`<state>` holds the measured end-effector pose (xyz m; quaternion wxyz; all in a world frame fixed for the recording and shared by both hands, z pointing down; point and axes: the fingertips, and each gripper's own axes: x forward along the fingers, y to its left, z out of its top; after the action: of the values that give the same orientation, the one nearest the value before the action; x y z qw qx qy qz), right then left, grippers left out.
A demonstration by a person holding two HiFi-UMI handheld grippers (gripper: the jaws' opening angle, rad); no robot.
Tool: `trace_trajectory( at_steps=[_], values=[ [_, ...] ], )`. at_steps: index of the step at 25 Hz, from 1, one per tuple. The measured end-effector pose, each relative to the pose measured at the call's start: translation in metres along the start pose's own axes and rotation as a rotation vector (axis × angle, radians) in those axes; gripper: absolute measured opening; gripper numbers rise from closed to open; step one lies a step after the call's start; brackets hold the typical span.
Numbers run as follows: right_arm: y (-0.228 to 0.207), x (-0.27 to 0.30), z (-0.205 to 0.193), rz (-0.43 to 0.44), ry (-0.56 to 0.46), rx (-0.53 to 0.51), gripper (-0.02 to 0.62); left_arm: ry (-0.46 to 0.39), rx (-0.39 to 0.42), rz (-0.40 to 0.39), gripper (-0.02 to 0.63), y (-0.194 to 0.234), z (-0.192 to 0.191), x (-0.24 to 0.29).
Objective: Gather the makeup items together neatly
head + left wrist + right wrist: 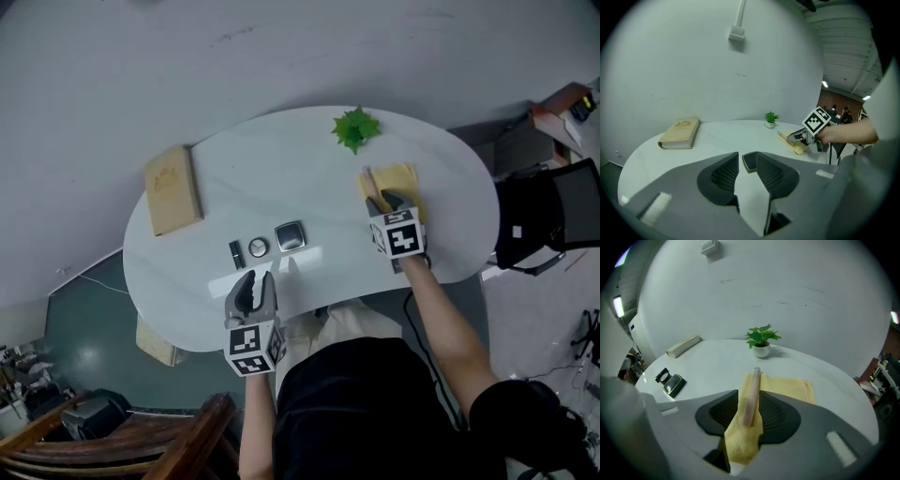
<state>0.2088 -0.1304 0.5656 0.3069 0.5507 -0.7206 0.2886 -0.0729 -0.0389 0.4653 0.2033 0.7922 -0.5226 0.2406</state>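
The right gripper (749, 394) is brought down steeply onto the yellow cloth (787, 387), and its jaws are seen closed on the pink tube (752, 397). The tube runs lengthwise between the pads, with a fold of the cloth caught up beside it. The tube's far end is pointed toward the potted plant (761, 341) at the back of the white table (281, 159).

Over on the other side, the left gripper (747, 155) is held above the near edge of the table. Its jaws are parted by a narrow gap, and nothing is held in them; only bare tabletop is seen between the pads. Just beyond its tips the square compact (290, 236) is found lying flat.

The round compact (258, 247) is set just left of the square one, and the small black item (236, 253) just left of that, so a short row is formed near the table's middle. The tube and cloth are kept well apart from that row, off to the right. A tan book (172, 189) is laid flat at the far left end of the table.
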Motion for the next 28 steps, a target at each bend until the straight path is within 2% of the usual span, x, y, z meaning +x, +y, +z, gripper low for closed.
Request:
trace_trajectory(
  at_steps=[14, 28],
  values=[
    [-0.004, 0.019, -0.009, -0.001, 0.058, -0.024, 0.095, 0.004, -0.002, 0.007, 0.11, -0.006, 0.002, 0.004],
    [-0.002, 0.009, -0.007, -0.012, 0.043, 0.015, 0.075, -0.013, -0.017, 0.023, 0.109, -0.008, -0.003, -0.011]
  ],
)
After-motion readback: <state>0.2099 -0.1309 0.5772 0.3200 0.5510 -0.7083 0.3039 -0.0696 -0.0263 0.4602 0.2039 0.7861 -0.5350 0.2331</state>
